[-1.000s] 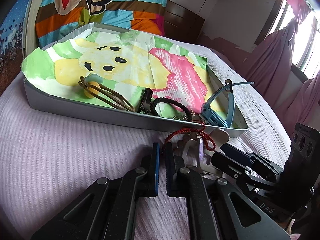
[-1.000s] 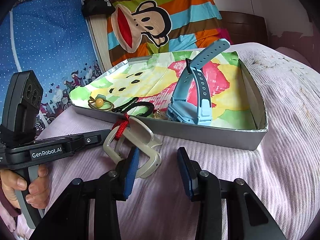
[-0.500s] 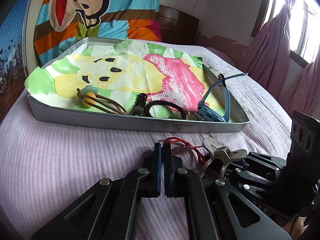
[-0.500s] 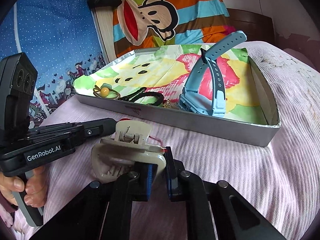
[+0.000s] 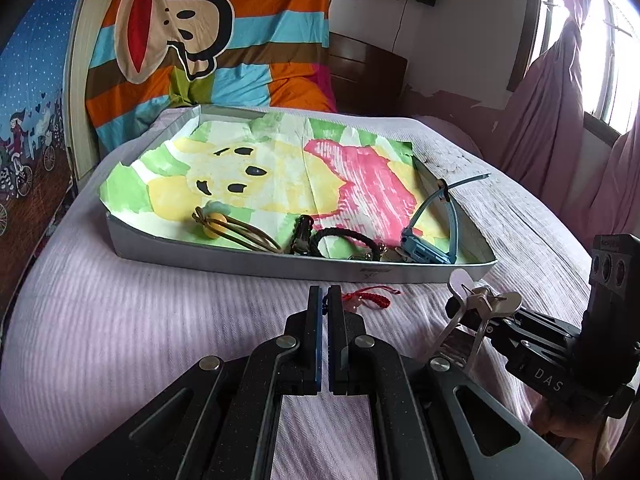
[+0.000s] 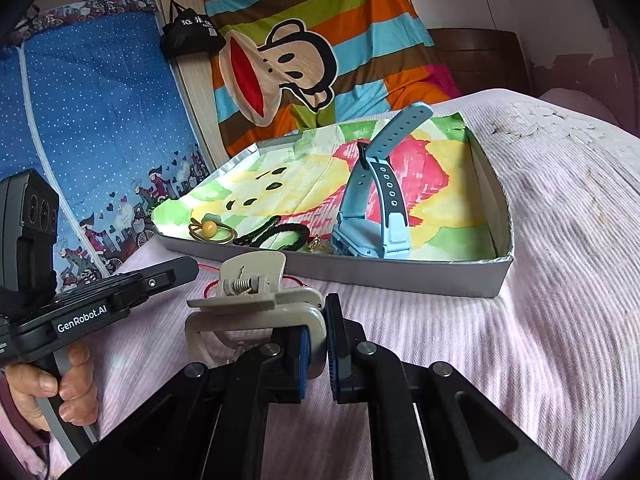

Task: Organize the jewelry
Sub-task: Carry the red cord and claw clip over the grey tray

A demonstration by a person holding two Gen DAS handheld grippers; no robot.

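Fingers on my right gripper [image 6: 316,350] are clenched on the beige plastic claw hair clip [image 6: 256,300], lifted off the bed; my left gripper [image 5: 325,300] is pressed shut, apparently pinching the red braided cord bracelet [image 5: 372,298] near the tray's front edge. Already inside the shallow grey tray [image 5: 256,260]: blue watch [image 6: 374,216], black braided bracelet [image 5: 348,238], gold hair tie [image 5: 236,232]. Clip and cord remain to go in.

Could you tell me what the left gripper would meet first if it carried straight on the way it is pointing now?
Most likely the red cord, which lies on the bedspread just past the shut left gripper. Behind it stands the near wall of the tray. Depth is hard to judge, so the bedspread may come first.
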